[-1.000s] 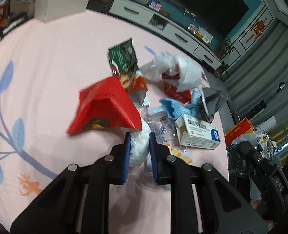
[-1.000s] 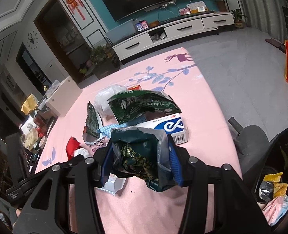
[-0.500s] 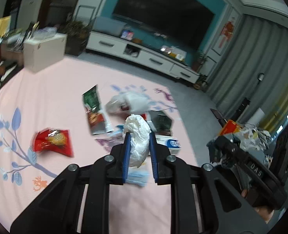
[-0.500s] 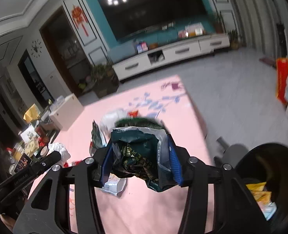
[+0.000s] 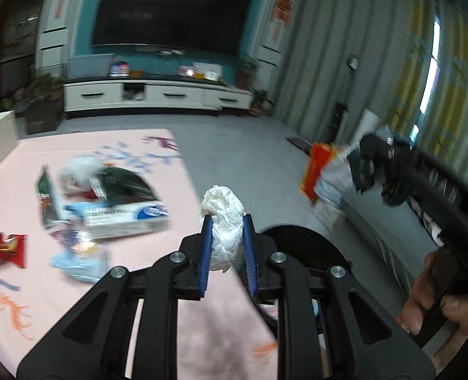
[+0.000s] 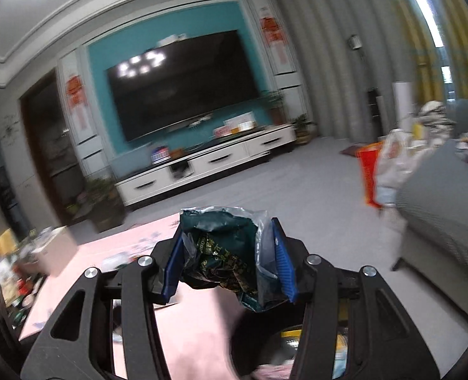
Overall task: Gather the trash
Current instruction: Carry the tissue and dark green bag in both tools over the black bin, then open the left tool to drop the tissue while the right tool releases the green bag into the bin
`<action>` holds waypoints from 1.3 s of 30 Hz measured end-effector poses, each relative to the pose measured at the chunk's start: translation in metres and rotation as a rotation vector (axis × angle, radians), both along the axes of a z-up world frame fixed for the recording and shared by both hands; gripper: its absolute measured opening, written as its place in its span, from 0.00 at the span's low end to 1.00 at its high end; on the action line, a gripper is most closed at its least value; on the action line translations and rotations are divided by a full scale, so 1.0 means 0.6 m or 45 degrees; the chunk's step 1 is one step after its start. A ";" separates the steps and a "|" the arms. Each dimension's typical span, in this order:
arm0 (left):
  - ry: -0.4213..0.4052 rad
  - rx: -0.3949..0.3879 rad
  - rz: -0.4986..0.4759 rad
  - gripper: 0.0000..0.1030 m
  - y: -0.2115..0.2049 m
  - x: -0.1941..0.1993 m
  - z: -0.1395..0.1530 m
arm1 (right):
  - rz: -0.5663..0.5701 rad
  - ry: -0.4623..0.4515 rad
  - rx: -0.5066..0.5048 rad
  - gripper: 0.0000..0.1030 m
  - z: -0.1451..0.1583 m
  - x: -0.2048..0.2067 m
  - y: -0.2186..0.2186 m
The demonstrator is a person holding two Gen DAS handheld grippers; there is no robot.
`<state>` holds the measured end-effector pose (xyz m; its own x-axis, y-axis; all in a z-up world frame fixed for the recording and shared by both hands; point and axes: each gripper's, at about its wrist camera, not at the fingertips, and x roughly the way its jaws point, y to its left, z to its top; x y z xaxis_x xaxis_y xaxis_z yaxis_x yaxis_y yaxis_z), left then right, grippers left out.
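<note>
Left gripper (image 5: 226, 221) is clamped on a crumpled white tissue wad (image 5: 222, 209), and the right gripper (image 6: 230, 247) pinches a dark green snack bag (image 6: 224, 253), both above the near right edge of a pink rug (image 5: 85, 145). Just below sits a black trash bin (image 5: 300, 237) on grey floor (image 5: 243, 158). More wrappers and a white-and-blue box (image 5: 123, 220) litter the rug at left; a TV cabinet (image 5: 157, 95) lines the far wall, with open floor between.

Both hands have lifted away from the litter on the pink rug (image 5: 85, 145). The left gripper (image 5: 226, 240) with its tissue (image 5: 222, 218) and the right gripper (image 6: 229, 262) with its wrapper (image 6: 224, 253) now hang over the black bin (image 5: 300, 240).
</note>
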<state>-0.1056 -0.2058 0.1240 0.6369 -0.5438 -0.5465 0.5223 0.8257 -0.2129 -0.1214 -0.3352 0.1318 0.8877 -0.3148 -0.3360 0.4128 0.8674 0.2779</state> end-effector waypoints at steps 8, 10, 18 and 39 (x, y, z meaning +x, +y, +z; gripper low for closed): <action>0.122 0.084 -0.187 0.19 -0.159 -0.014 -0.066 | -0.140 0.197 0.133 0.50 -0.073 0.011 -0.111; 0.168 0.099 -0.212 0.19 -0.181 -0.009 -0.087 | -0.155 0.265 0.171 0.50 -0.094 0.020 -0.129; 0.304 0.168 -0.253 0.20 -0.228 0.014 -0.160 | -0.160 0.485 0.289 0.50 -0.165 0.048 -0.165; 0.244 0.121 -0.110 0.96 -0.140 0.014 -0.112 | -0.148 0.320 0.260 0.94 -0.115 0.036 -0.142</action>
<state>-0.0970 -0.2899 0.0568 0.4697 -0.5322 -0.7043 0.5491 0.8009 -0.2389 -0.0998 -0.4207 0.0627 0.7313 -0.3127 -0.6061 0.5833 0.7474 0.3182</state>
